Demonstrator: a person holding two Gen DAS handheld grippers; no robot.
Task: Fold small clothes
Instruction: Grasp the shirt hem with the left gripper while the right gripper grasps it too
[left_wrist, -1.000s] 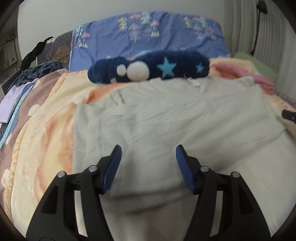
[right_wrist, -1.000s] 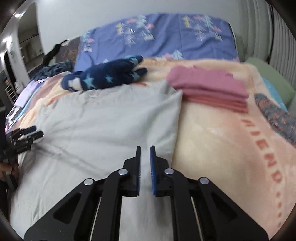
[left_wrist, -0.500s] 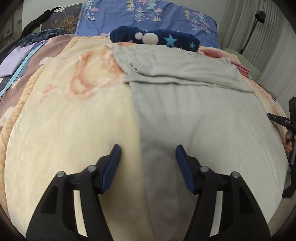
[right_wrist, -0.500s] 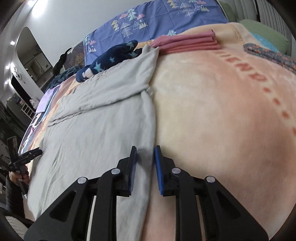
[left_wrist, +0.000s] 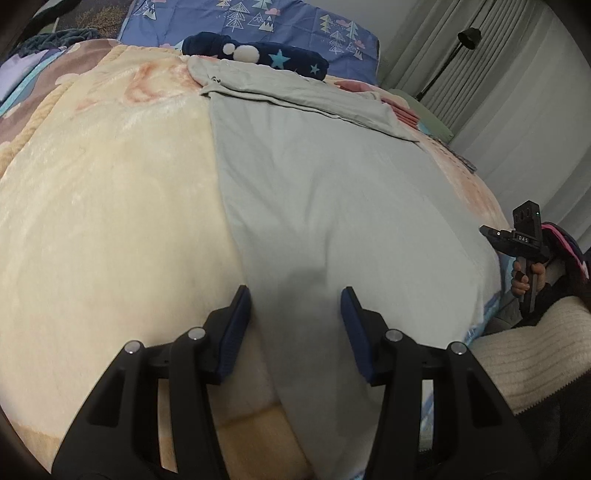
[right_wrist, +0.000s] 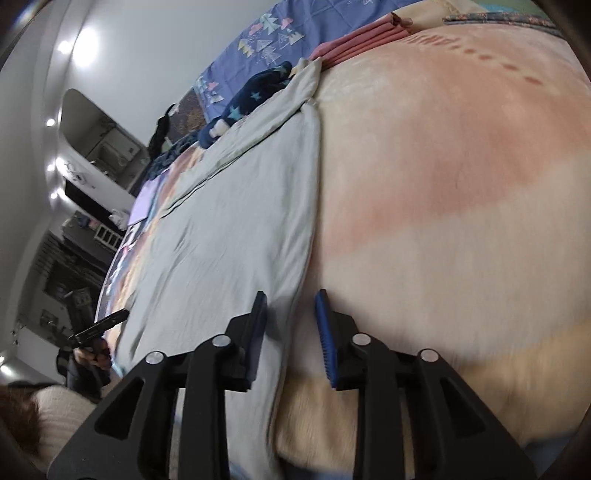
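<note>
Garment: one grey garment (left_wrist: 332, 192) lies flat on the bed's cream blanket (left_wrist: 103, 206), its far end already turned back in a fold, so the near hem looks the next part to lift.
Left claw: left claw (left_wrist: 295, 325) stands open, empty, jaws just been closing; the garment's near left edge lies beneath and between the pads, no pad pressing on it.
Right claw: right claw (right_wrist: 290, 332) stands open, empty, jaws just been opening; the garment's near right edge runs between the pads, untouched.
Placement reason: each claw straddles one near corner, judged so both corners can be taken together and the hem carried over evenly.
Beyond the claws: one navy star-patterned plush piece (left_wrist: 258, 55) at the garment's far end; one pink folded stack (right_wrist: 362, 37) far right, judged finished work.
Count: two claws, one garment in hand, one stack.
</note>
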